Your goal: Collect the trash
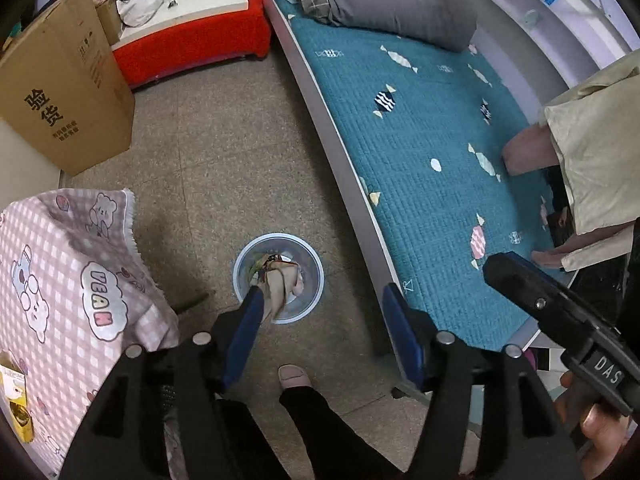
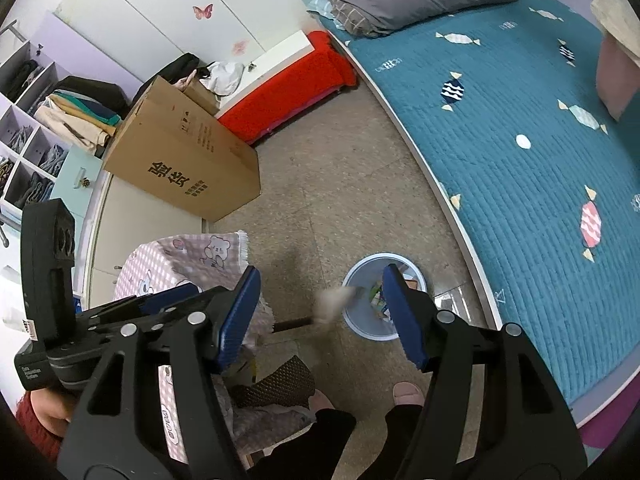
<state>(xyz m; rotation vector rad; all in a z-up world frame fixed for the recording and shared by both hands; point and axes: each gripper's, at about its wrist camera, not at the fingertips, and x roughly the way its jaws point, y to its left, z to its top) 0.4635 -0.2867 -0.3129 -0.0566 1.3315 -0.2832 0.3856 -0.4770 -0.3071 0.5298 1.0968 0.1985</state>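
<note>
a crumpled beige tissue (image 1: pixel 278 288) hangs in the air over a pale blue waste bin (image 1: pixel 316 276), beside the left gripper (image 1: pixel 324 308), whose blue jaws stand wide apart and hold nothing. the bin, already holding wrappers, stands on the speckled floor (image 1: pixel 224 168) near the edge of a bed with a teal quilt (image 1: pixel 432 128). the right gripper (image 2: pixel 320 316) is also spread open and empty. a cardboard box (image 2: pixel 180 156) stands against the far wall.
</note>
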